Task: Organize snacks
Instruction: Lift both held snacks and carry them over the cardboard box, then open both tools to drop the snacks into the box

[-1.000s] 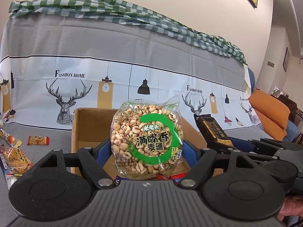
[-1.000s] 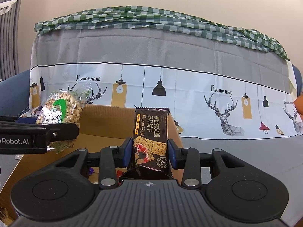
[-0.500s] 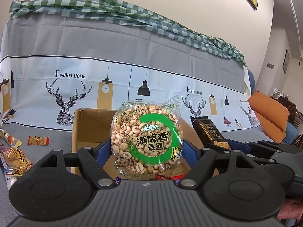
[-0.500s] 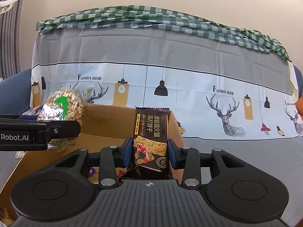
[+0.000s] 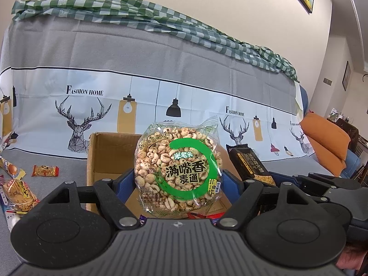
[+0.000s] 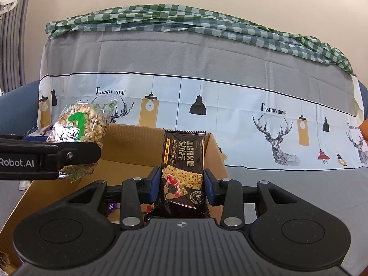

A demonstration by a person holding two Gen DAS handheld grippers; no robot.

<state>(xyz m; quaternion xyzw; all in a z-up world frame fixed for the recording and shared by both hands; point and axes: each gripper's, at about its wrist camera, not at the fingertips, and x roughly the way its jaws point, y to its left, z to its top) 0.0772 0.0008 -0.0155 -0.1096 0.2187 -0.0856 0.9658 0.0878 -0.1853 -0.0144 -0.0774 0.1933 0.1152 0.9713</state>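
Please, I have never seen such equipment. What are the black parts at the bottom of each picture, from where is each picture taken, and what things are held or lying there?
No robot is here: a person holds a hand tool with two fingers in each hand. A camera on each tool looks forward along the fingers, so its black body fills the bottom of each picture.

One picture comes from the left gripper. Its fingers press on a round bag of puffed grain with a green ring. The other comes from the right gripper, which holds a black cracker packet upright.

Both snacks hang over an open cardboard box with a few wrappers inside. The box stands on a sofa under a grey cover printed with deer and lamps. Left of the box lie more small snack packets.
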